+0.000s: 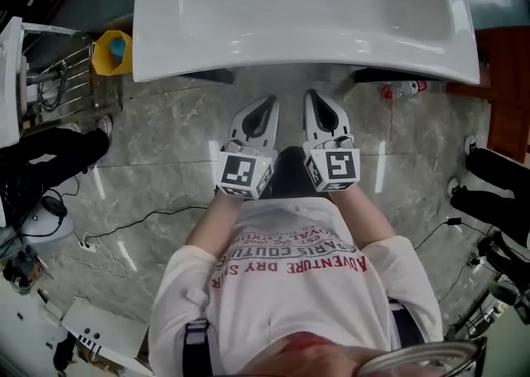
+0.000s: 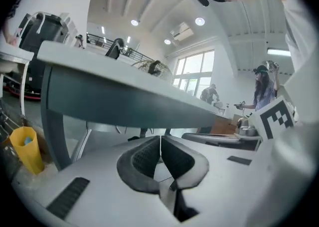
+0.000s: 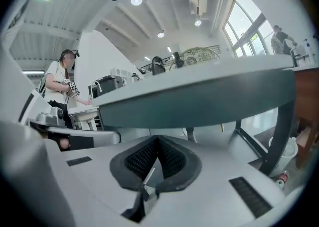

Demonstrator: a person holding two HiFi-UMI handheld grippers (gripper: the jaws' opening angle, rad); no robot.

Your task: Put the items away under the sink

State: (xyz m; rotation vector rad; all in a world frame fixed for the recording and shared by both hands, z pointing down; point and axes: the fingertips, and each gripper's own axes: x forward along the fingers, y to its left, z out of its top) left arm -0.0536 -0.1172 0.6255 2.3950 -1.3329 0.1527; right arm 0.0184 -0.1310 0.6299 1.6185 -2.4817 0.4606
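Note:
Both grippers are held side by side in front of the white sink (image 1: 248,36), just below its front edge, over the marble floor. My left gripper (image 1: 267,104) is shut with nothing between its pads; in the left gripper view its jaws (image 2: 160,138) meet under the sink's grey underside (image 2: 124,106). The right gripper (image 1: 317,99) is likewise shut and empty, its jaws (image 3: 158,139) closed below the sink's edge (image 3: 199,106). A clear bottle with a red label (image 1: 403,89) lies on the floor under the sink's right side. A yellow container (image 1: 112,52) stands at the sink's left.
A metal wire rack (image 1: 66,77) stands at the left and a wooden cabinet (image 1: 505,77) at the right. Cables (image 1: 124,226) trail over the floor at lower left. The sink's dark legs (image 2: 52,121) stand on either side. Other people stand far off.

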